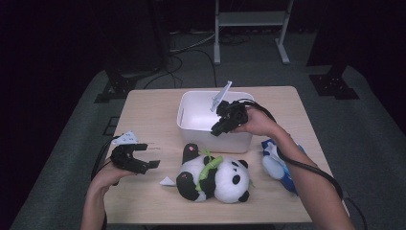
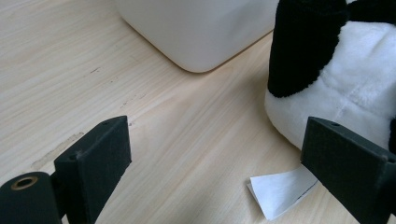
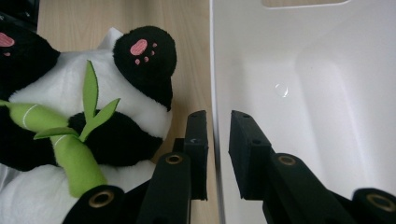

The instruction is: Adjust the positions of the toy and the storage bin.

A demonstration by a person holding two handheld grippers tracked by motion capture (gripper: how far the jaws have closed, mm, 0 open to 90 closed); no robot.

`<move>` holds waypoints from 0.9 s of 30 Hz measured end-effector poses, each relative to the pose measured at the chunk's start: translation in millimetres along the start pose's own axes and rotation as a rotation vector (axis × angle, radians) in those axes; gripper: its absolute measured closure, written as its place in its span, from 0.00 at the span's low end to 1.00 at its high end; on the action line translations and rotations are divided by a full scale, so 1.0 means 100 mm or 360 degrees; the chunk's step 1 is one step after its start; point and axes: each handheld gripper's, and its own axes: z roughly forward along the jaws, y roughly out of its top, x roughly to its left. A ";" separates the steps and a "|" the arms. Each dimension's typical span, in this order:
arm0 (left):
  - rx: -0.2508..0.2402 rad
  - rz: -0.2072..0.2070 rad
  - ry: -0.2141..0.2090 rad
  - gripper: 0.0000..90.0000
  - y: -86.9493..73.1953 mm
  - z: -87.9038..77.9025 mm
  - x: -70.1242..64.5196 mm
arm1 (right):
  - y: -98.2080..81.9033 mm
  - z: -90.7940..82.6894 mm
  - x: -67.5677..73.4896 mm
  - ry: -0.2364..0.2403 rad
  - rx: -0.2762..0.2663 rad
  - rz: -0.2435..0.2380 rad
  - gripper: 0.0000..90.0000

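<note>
White plastic bin (image 1: pixel 191 125) at upper centre of desk (image 1: pixel 148 112). Right tool (image 1: pixel 219 128) straddles bin's near wall (image 3: pixel 214 70), one jaw inside, one outside; gap narrow, pads slightly off wall, no pinch apparent. Bin looks light, rigid, smooth, likely slippery: thin rim best hold, may tilt if lifted one-sided. Left tool (image 1: pixel 149 155) at lower left, wide, empty, near panda plush (image 1: pixel 215 177) and paper tag (image 2: pixel 280 189).

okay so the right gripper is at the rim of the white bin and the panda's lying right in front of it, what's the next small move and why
Probably lift the right gripper straight up off the white bin. Its jaws straddle the bin's near wall, one outside and one inside, with a small gap on each side, so they no longer seem to clamp it. The bin sits beside the panda, and the left gripper waits open near the toy.
</note>
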 end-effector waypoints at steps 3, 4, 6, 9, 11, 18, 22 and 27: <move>-0.0005 0.0000 -0.0002 0.08 0.00 0.00 0.01 | 0.01 0.04 0.01 0.0011 0.0018 -0.0012 0.90; -0.0002 0.0003 -0.0004 0.08 0.00 0.01 0.01 | 0.01 0.05 0.01 0.0016 0.0015 -0.0014 0.91; -0.0004 0.0003 -0.0008 0.08 0.00 0.01 0.01 | 0.01 0.06 0.01 0.0011 0.0021 -0.0011 0.93; -0.0007 0.0001 -0.0004 0.08 0.00 0.00 0.01 | 0.01 0.06 0.01 0.0019 0.0020 -0.0024 0.94; -0.0010 -0.0001 -0.0006 0.08 0.00 0.00 0.02 | 0.01 0.06 0.02 0.0029 0.0028 -0.0025 0.94; -0.0008 -0.0009 0.0001 0.08 -0.01 0.01 0.02 | 0.00 0.00 0.04 0.0028 -0.0013 -0.0003 0.80; -0.0008 -0.0011 0.0004 0.08 -0.02 0.01 0.03 | -0.02 -0.11 0.11 -0.0004 -0.0053 0.0000 0.75; 0.0010 -0.0019 0.0006 0.08 -0.03 0.02 0.03 | -0.06 -0.25 0.25 -0.0010 -0.0107 -0.0006 0.69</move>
